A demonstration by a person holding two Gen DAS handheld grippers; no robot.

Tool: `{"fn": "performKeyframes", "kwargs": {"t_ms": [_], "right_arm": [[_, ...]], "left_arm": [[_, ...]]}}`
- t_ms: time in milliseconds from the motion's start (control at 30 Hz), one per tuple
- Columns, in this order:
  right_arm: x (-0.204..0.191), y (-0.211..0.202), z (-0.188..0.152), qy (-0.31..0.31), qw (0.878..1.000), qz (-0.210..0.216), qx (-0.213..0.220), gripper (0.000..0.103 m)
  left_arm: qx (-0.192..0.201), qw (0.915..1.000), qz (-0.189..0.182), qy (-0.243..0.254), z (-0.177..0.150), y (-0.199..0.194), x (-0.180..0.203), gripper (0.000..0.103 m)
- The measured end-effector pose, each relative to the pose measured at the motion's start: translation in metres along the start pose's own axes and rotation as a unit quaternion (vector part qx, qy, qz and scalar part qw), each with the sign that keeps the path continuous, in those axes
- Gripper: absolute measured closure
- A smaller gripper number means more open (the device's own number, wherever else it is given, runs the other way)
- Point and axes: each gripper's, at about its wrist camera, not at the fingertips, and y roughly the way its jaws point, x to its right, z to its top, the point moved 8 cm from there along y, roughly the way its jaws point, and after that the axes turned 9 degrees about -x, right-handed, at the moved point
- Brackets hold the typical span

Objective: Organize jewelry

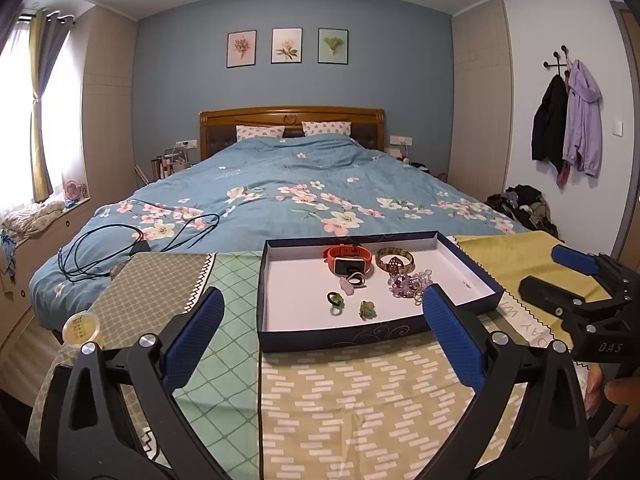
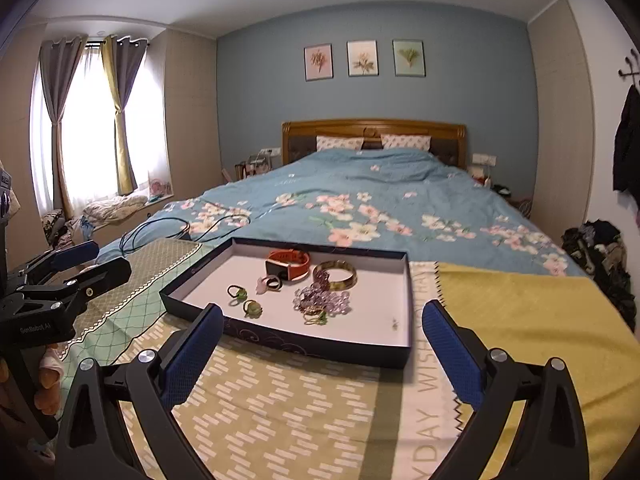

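Observation:
A dark blue tray [image 1: 340, 338] [image 2: 320, 350] with a white floor lies on patterned cloths. In it are an orange smartwatch [image 1: 347, 263] [image 2: 289, 265], a gold bangle [image 1: 394, 260] [image 2: 335, 274], purple beads [image 1: 406, 282] [image 2: 322, 300], a pink ring [image 1: 352, 282] [image 2: 268, 283] and two green rings [image 1: 335, 300] [image 1: 367, 309] [image 2: 237, 294] [image 2: 252, 308]. My left gripper [image 1: 324, 312] is open and empty, just short of the tray's near edge. My right gripper [image 2: 322, 326] is open and empty, at the tray's near right side; it also shows in the left wrist view [image 1: 560, 276].
A round clear jar [image 1: 83, 329] stands on the cloth at the left. A yellow cloth [image 2: 532, 320] lies right of the tray. The bed's floral duvet [image 1: 300, 196] with a black cable [image 1: 132, 240] lies beyond. Clothes are piled on the floor at right [image 2: 600, 260].

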Motion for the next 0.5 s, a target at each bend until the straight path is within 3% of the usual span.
{"fn": "performKeyframes", "kwargs": {"t_ms": [500], "right_arm": [[0.004, -0.039, 0.001, 0.006, 0.998, -0.027, 0.053, 0.007]], "left_arm": [[0.052, 0.9983, 0.015, -0.021, 0.003, -0.055, -0.006, 0.005]]}}
